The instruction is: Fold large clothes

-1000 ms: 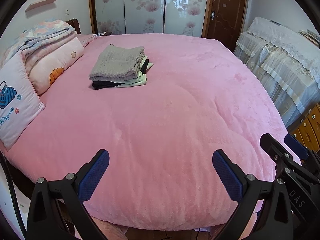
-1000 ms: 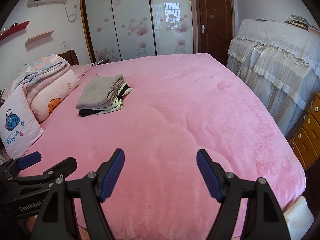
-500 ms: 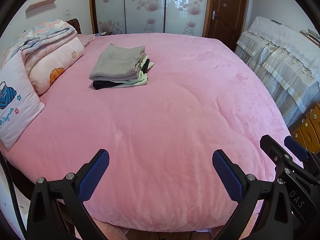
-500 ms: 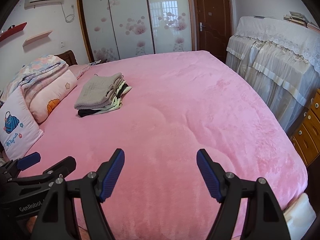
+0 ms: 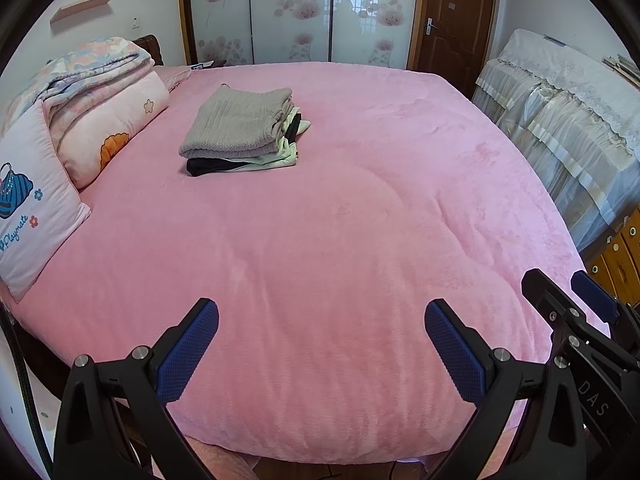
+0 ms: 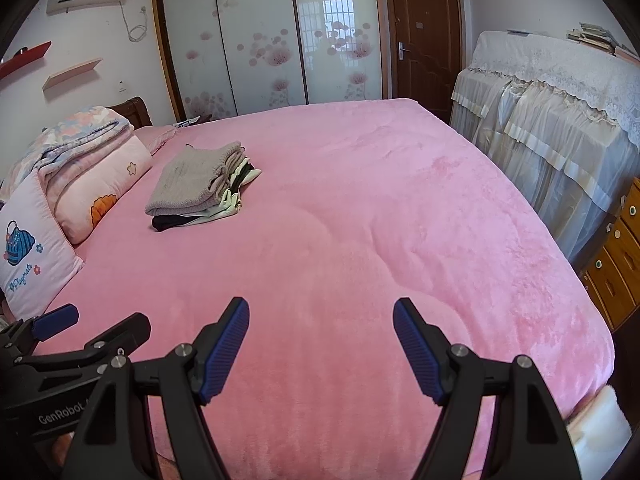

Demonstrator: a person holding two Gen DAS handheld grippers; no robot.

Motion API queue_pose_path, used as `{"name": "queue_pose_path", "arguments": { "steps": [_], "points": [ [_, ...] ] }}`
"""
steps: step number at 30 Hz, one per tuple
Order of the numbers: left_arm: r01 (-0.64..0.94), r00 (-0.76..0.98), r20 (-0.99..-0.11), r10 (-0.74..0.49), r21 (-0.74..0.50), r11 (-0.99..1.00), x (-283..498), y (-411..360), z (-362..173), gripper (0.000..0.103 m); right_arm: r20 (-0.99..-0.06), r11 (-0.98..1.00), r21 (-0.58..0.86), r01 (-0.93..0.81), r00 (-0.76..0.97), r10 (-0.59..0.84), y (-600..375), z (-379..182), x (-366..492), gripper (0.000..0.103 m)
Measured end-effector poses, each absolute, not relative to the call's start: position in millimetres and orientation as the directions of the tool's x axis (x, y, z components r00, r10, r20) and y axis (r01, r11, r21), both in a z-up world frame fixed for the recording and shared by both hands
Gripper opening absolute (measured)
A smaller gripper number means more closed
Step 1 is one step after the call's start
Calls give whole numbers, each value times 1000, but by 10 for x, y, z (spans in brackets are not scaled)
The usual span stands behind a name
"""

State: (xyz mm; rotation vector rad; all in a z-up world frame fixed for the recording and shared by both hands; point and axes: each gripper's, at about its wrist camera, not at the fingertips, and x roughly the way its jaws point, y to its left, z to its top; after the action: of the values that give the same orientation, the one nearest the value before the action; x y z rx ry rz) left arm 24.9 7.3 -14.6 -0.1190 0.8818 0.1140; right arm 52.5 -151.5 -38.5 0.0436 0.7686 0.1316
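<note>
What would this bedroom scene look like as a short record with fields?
surface: pink bedspread
clothes: folded stack, grey knit on top, pale and black pieces beneath
stack position: far left part of bed, near pillows
left gripper: open, holding nothing
right gripper: open, holding nothing
unfolded garment: none in view

Stack of folded clothes is lying on the bed, pillows sitting to its left, wardrobe standing behind.

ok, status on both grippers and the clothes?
Left gripper open, empty. Right gripper open, empty. Folded stack, grey knit on top, untouched on pink plush bedspread. Nothing in the way.
</note>
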Motion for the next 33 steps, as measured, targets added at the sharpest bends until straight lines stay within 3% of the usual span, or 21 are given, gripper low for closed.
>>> {"name": "queue_pose_path", "arguments": {
  "steps": [33],
  "points": [
    [-142,590,-807,38,-58,988,435,119,-338,102,-713,993,87,-85,691,122,-1547,-534,642,75]
  ]
}}
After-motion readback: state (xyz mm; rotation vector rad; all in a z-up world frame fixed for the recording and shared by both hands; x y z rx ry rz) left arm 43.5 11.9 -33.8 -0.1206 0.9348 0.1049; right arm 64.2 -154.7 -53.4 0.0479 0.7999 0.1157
